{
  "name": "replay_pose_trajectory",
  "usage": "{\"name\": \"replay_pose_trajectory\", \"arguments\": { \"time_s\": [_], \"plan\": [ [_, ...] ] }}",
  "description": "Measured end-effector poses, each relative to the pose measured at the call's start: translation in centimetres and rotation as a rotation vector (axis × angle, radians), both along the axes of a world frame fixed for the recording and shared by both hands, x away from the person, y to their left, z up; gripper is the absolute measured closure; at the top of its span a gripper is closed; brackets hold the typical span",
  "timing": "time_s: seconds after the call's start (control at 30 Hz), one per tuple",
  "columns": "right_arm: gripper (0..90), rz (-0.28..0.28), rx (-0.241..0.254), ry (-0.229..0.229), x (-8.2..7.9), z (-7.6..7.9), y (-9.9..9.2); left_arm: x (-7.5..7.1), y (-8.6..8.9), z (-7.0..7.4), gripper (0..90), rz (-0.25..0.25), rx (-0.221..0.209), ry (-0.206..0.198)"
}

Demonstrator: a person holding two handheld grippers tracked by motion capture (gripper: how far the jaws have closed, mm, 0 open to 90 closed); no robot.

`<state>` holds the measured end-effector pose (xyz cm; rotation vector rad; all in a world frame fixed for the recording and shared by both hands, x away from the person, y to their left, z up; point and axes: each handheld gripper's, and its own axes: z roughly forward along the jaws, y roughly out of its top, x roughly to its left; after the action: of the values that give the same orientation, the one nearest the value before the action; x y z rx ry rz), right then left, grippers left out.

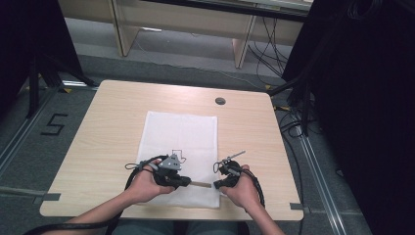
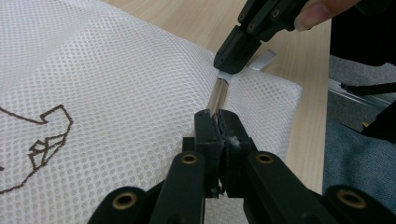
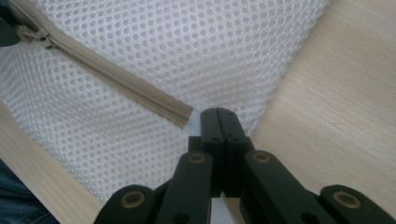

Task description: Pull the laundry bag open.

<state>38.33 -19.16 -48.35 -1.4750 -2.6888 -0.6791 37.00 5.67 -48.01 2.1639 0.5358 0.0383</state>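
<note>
Mesh bag (image 1: 179, 147): lying flat on the wooden table (image 1: 98, 137), its near edge under both pairs of jaws.
Zipper (image 3: 112, 77): running along that edge, stretching from one pair of jaws to the other.
Left gripper (image 2: 217, 122): jaws pinching shut on the zipper slider.
Right gripper (image 3: 219, 114): jaws clamping tight on the bag's white tab, just past the zipper's end.
Hands: each gripping its own tool.

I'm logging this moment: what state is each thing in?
Mesh bag: flat on the table.
Zipper: closed along the stretch in view.
Left gripper: fingers shut at the zipper.
Right gripper: fingers shut at the zipper's end.
</note>
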Motion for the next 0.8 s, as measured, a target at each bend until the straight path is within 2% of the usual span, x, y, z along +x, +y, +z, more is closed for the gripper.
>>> {"name": "replay_pose_trajectory", "arguments": {
  "time_s": [0.07,0.13,0.2,0.3,0.4,0.43,0.53,0.57,0.63,0.7,0.73,0.8],
  "plan": [
    [90.0,0.000,0.000,-0.001,-0.01,0.00,0.01,-0.05,0.09,0.03,87.1,0.006,0.005,-0.001],
    [90.0,-0.001,0.002,-0.001,0.01,-0.01,-0.01,-0.09,0.18,-0.02,87.1,0.015,-0.009,0.016],
    [90.0,-0.001,0.001,0.001,0.01,0.00,-0.01,-0.02,0.33,0.03,87.1,0.002,0.002,-0.001],
    [90.0,-0.002,0.003,0.003,0.02,-0.01,-0.01,-0.19,0.45,0.03,87.1,0.021,0.000,0.011],
    [90.0,-0.001,0.002,0.000,0.02,-0.01,-0.02,-0.05,0.70,0.10,87.1,0.008,0.005,-0.004],
    [90.0,0.000,0.005,0.004,0.03,-0.02,-0.03,-0.16,0.68,0.05,87.1,0.021,-0.006,0.012],
    [90.0,0.024,0.012,-0.009,0.18,-0.11,-0.15,-0.08,0.86,0.12,87.1,0.009,0.000,-0.001],
    [90.0,0.014,0.010,-0.002,0.15,-0.10,-0.10,-0.17,0.84,0.08,87.1,0.023,-0.008,0.015],
    [90.0,0.019,0.008,-0.007,0.15,-0.10,-0.09,-0.18,0.86,0.07,87.1,0.023,-0.007,0.014],
    [90.0,0.024,0.005,-0.011,0.17,-0.10,-0.10,-0.04,0.98,0.15,87.1,0.008,0.007,-0.007],
    [90.0,0.024,0.005,-0.013,0.16,-0.10,-0.09,-0.10,0.93,0.15,87.1,0.014,-0.006,0.001],
    [90.0,0.027,0.003,-0.015,0.15,-0.09,-0.07,-0.14,1.02,0.25,87.1,0.026,0.003,0.006]
  ]
}}
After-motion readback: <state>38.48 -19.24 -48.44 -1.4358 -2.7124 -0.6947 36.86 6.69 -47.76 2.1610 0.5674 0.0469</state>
